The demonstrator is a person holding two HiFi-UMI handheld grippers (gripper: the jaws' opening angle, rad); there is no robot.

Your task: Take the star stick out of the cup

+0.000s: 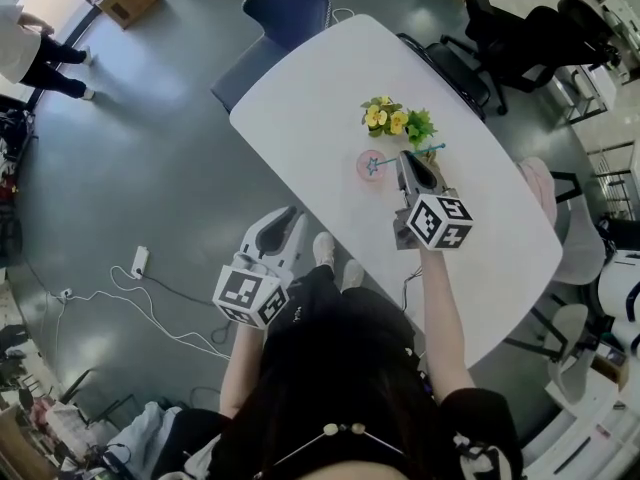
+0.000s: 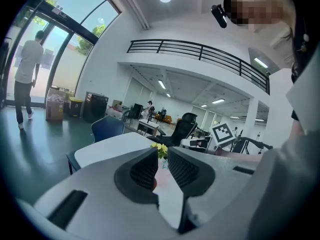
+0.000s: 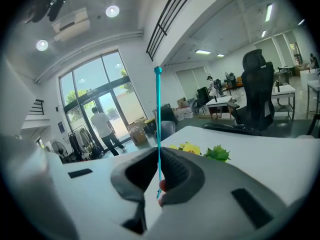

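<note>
Over white table (image 1: 330, 98), right gripper (image 1: 408, 158) clamps star stick (image 3: 158, 124) crosswise, star at cup (image 1: 361, 171); left gripper (image 2: 163, 156) ajar

Black short-sleeved top (image 1: 468, 416) (white print on 1 sleeve), white shoes (image 1: 323, 250); pale grey left gripper (image 1: 290, 216) and right gripper (image 1: 408, 158) bear black-and-white marker cubes (image 1: 441, 222).

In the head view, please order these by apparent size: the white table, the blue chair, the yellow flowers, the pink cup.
1. white table
2. blue chair, partly behind the table
3. yellow flowers
4. pink cup, somewhat smaller than the flowers
</note>
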